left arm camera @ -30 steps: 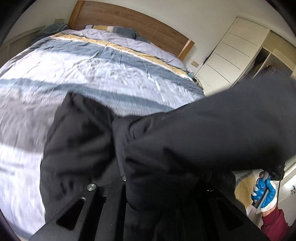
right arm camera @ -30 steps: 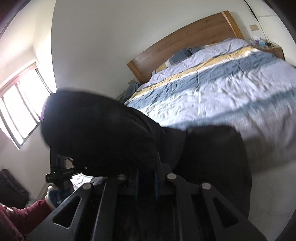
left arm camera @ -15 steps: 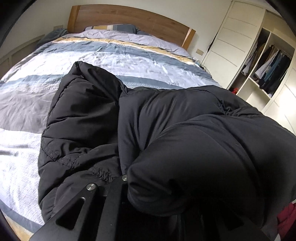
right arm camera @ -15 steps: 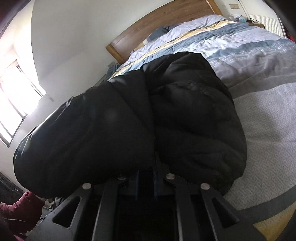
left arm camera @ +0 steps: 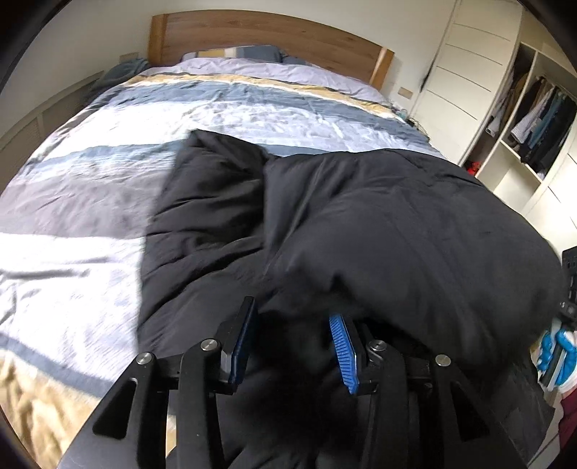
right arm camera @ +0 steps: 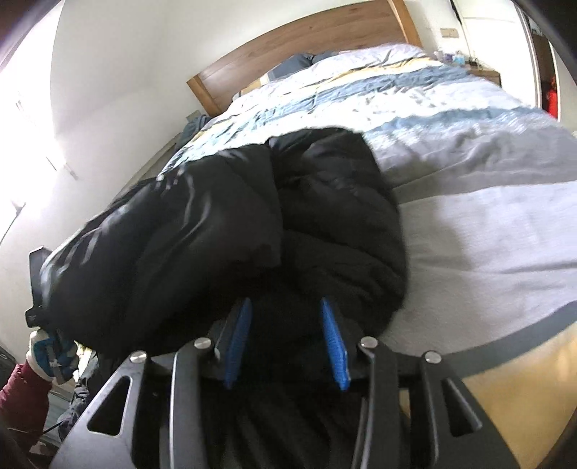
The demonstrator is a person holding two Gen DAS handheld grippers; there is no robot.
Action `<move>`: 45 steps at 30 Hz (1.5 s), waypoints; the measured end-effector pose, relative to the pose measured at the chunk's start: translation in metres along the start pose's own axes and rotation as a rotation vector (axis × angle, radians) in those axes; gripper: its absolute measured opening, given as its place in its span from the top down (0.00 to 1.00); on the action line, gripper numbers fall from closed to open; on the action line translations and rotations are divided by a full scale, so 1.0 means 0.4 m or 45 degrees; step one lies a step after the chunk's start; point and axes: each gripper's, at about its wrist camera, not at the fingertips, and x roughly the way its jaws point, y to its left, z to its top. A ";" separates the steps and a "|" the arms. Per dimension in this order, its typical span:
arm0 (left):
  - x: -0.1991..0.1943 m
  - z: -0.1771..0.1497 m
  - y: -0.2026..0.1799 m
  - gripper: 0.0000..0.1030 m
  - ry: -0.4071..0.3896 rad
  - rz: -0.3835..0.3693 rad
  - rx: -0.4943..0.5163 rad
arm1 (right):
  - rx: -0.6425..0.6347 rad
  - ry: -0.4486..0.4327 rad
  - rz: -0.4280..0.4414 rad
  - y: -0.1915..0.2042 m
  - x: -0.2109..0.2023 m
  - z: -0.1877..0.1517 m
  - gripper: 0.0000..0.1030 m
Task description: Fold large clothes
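Observation:
A large black puffy jacket (left arm camera: 378,223) lies on the striped bed (left arm camera: 108,180), one half folded over the other. My left gripper (left arm camera: 291,310) sits at its near edge. Its jaws are opening, the blue pads (left arm camera: 342,346) apart, with dark cloth lying loose between them. In the right wrist view the same jacket (right arm camera: 223,223) bulges in front of my right gripper (right arm camera: 285,301). Those jaws are opening too, with black fabric between the blue pads (right arm camera: 333,346) but not pinched. A gloved hand (right arm camera: 50,351) shows at the lower left there.
A wooden headboard (left arm camera: 267,32) and pillows (left arm camera: 234,54) stand at the far end. White wardrobe doors (left arm camera: 468,72) and open shelves with hanging clothes (left arm camera: 533,115) are on the right. A bright window (right arm camera: 21,144) is to the left of the bed.
Both grippers were shut on the jacket and holding it up. They came down toward the bed, the jacket settled onto the cover, and both pairs of jaws have parted.

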 end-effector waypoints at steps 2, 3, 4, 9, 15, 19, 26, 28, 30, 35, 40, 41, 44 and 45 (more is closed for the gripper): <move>-0.046 -0.005 0.014 0.56 -0.027 0.036 -0.008 | -0.031 -0.026 -0.006 0.017 -0.027 0.027 0.62; -0.070 -0.002 0.019 0.55 -0.053 0.047 -0.007 | -0.059 -0.049 -0.004 0.033 -0.041 0.052 0.62; -0.084 0.006 0.019 0.51 -0.070 0.051 -0.007 | -0.073 -0.060 -0.002 0.045 -0.047 0.066 0.62; -0.124 0.109 -0.031 0.43 -0.163 0.029 0.014 | -0.197 -0.096 0.023 0.152 -0.020 0.180 0.58; -0.022 0.227 -0.131 0.42 -0.171 -0.031 0.034 | -0.275 -0.083 0.038 0.264 0.095 0.285 0.55; 0.063 0.267 -0.204 0.42 -0.134 -0.071 0.069 | -0.298 -0.025 -0.012 0.286 0.199 0.320 0.52; 0.202 0.172 -0.265 0.42 0.014 -0.016 0.181 | -0.346 0.153 -0.047 0.276 0.308 0.195 0.51; 0.228 0.122 -0.262 0.42 0.045 0.020 0.224 | -0.366 0.157 -0.066 0.268 0.308 0.132 0.51; 0.244 0.068 -0.260 0.42 0.050 0.054 0.285 | -0.382 0.149 -0.069 0.261 0.301 0.081 0.51; 0.228 0.044 -0.252 0.42 0.059 0.059 0.262 | -0.370 0.155 -0.086 0.268 0.265 0.049 0.51; 0.116 0.003 -0.269 0.41 -0.005 0.008 0.261 | -0.396 0.142 -0.030 0.304 0.163 0.022 0.51; 0.101 -0.013 -0.270 0.40 -0.012 0.000 0.262 | -0.414 0.147 -0.017 0.313 0.148 0.005 0.51; 0.104 -0.078 -0.267 0.39 0.010 0.004 0.252 | -0.488 0.206 -0.055 0.324 0.147 -0.070 0.50; 0.113 -0.089 -0.263 0.38 0.016 0.008 0.246 | -0.491 0.220 -0.065 0.318 0.155 -0.087 0.50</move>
